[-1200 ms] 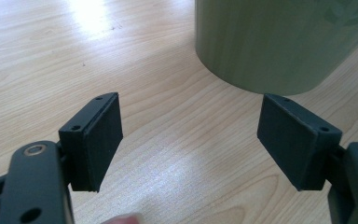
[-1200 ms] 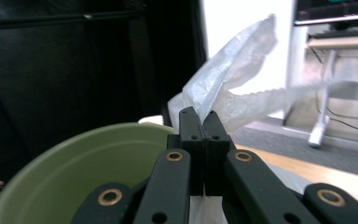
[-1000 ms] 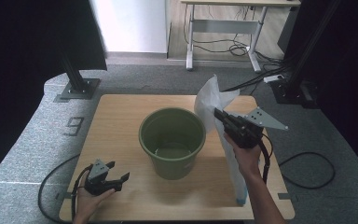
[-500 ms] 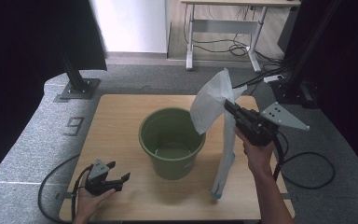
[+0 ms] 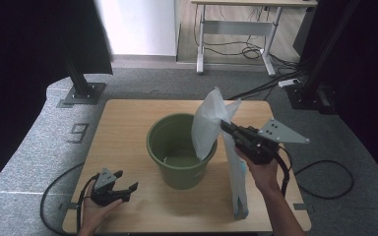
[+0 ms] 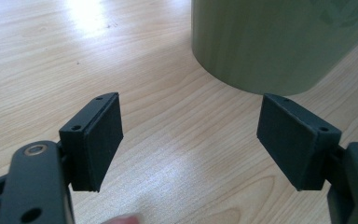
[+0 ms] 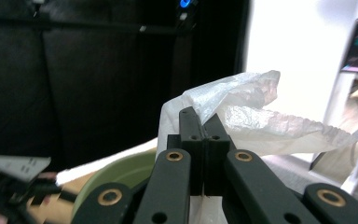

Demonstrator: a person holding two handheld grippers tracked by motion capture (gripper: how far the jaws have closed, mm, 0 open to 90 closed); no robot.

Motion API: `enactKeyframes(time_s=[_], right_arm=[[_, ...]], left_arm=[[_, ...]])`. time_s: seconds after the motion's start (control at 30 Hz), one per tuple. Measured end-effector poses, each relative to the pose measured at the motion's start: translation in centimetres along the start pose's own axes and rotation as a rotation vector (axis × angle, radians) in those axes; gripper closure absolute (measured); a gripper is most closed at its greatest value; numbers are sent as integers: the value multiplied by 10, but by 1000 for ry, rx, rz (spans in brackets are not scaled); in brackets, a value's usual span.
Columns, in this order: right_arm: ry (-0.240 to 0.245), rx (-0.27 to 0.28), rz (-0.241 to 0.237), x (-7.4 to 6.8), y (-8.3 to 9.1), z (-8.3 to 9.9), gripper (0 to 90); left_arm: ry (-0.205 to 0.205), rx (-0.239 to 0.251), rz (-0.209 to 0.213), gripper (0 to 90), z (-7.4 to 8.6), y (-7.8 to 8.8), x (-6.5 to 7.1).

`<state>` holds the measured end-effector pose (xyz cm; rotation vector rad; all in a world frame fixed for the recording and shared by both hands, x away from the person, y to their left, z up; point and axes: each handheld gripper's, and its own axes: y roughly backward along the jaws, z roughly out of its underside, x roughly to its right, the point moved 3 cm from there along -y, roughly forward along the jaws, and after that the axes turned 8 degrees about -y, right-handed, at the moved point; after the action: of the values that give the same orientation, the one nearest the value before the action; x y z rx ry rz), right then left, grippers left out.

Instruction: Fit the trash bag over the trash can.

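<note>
- The right tongs point(image 5: 225, 126) were clamped on the white plastic bag point(image 5: 211, 123), its top over the green bucket's point(image 5: 177, 169) right rim.
- The bag's long axis hung down to the tabletop point(image 5: 128, 118), outside the bucket.
- The left tongs point(image 5: 120, 179) rested wide and empty, left of the bucket.

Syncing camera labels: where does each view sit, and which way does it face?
High view: above the person's side, looking forward and down on the table; both forearms enter from the bottom.
Left gripper view: on the left gripper, low over the wood, facing the bucket; its jaws stand apart.
Right gripper view: on the right gripper, raised, facing the dark curtain; its jaws pinch the plastic bag.
Shared: the bucket appears in all three.
</note>
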<state>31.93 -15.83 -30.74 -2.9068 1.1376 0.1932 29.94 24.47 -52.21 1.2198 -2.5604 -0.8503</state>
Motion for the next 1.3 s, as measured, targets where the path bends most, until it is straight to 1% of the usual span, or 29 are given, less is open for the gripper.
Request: enactKeyframes(time_s=[0.03,0.1,0.13,0.17,0.2,0.23,0.3,0.33,0.53,0.57,0.63,0.67,0.7,0.8,0.83,0.87,0.9,0.93,1.0,1.07,1.17,1.27,1.3], right_arm=[[-1,-39,-15,-3,-8,11,885],[-5,-79,-35,-7,-16,22,885],[-5,-79,-35,-7,-16,22,885],[8,-129,-47,-11,-24,36,885],[8,-129,-47,-11,-24,36,885],[12,-144,-49,-11,-27,40,885],[17,-192,-59,-12,-33,55,884],[17,-192,-59,-12,-33,55,884],[-1,-247,-97,-12,-34,81,879],[-1,-247,-97,-12,-34,81,879],[-13,-250,-108,-11,-34,86,786],[-12,-248,-107,-11,-34,87,719],[-10,-247,-102,-11,-33,88,672],[16,-216,-60,-12,-29,88,522],[16,-216,-60,-12,-29,88,522],[17,-176,-37,-13,-22,88,442],[17,-176,-37,-13,-22,88,442],[13,-165,-30,-13,-20,88,423],[6,-133,-15,-13,-9,86,383],[3,-126,-13,-13,-6,86,378],[-10,-102,7,-12,9,87,359],[-27,-99,46,-7,29,95,339],[-27,-99,46,-7,29,95,339]], left_arm=[[1,0,-1,220,0,0,0],[1,0,-2,220,0,0,0],[1,0,-2,220,0,0,0],[-1,-2,-1,220,0,0,0],[-1,-2,-1,220,0,0,0],[-1,-2,-1,220,0,0,0],[0,-1,-3,220,1,0,-1],[0,-1,-3,220,1,0,-1],[2,-3,-2,220,1,0,-1],[0,-4,-1,220,1,0,-1],[-3,-8,-1,220,1,0,0],[-5,-9,-2,220,1,-1,0],[-5,-10,-1,220,1,-1,1],[-7,-15,-1,220,2,-2,1],[-7,-15,-1,220,2,-2,1],[-8,-18,-1,220,2,-3,1],[-9,-20,-1,220,2,-4,2],[-8,-21,-3,220,2,-4,2],[-13,-26,-4,220,3,-5,2],[-18,-31,-7,220,3,-5,2],[-16,-32,-10,220,4,-5,2],[-15,-31,-8,220,4,-5,2],[-16,-31,-7,220,4,-5,2]])
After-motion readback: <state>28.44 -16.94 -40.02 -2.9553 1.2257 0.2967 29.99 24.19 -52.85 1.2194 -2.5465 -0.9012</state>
